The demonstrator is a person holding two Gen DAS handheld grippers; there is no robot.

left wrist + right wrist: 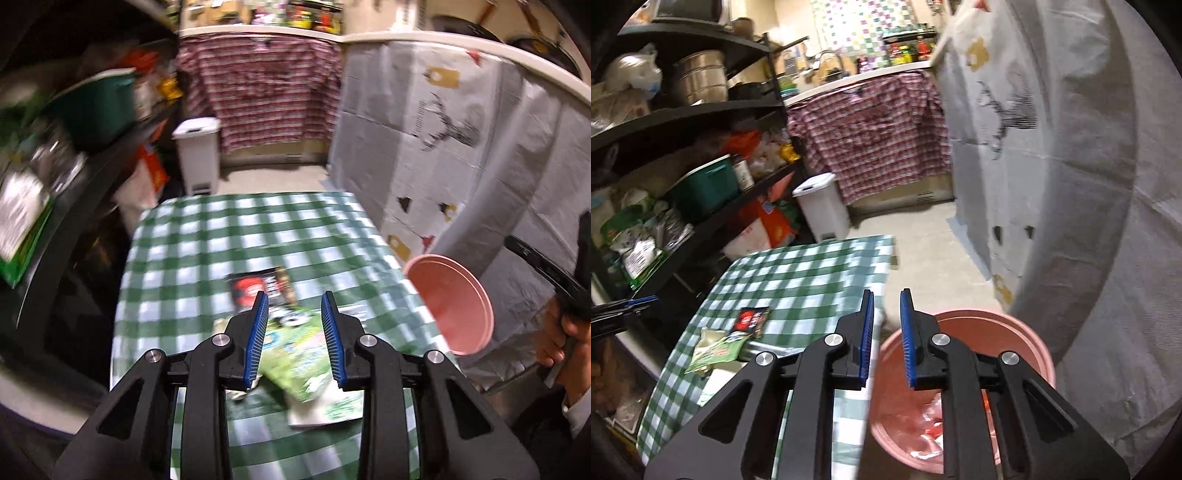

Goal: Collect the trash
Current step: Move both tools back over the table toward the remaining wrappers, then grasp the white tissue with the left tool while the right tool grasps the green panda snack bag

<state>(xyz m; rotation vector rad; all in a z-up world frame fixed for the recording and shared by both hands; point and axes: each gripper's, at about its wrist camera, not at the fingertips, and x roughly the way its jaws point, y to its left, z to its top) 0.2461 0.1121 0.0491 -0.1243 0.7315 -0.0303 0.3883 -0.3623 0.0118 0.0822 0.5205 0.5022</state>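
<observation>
Green-checked cloth covers the counter (192, 251); from my left wrist, my left fingers (294, 334) stand apart, empty, above a green wrapper (295, 354) and a black-red packet (255, 286) mid-counter. From my right wrist, my right fingers (886, 338) gape narrowly, holding nothing, over the pink bin (1027, 343) beside the counter's right edge.

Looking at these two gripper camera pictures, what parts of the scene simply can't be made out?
- Left wrist view: print on the green snack wrapper is motion-blurred, and the left gripper covers part of it.
- Right wrist view: the bottom of the pink plastic bucket is hidden behind the right gripper; the red scraps inside cannot be identified.
- Both views: text on the small black-and-red packet is too small.
</observation>
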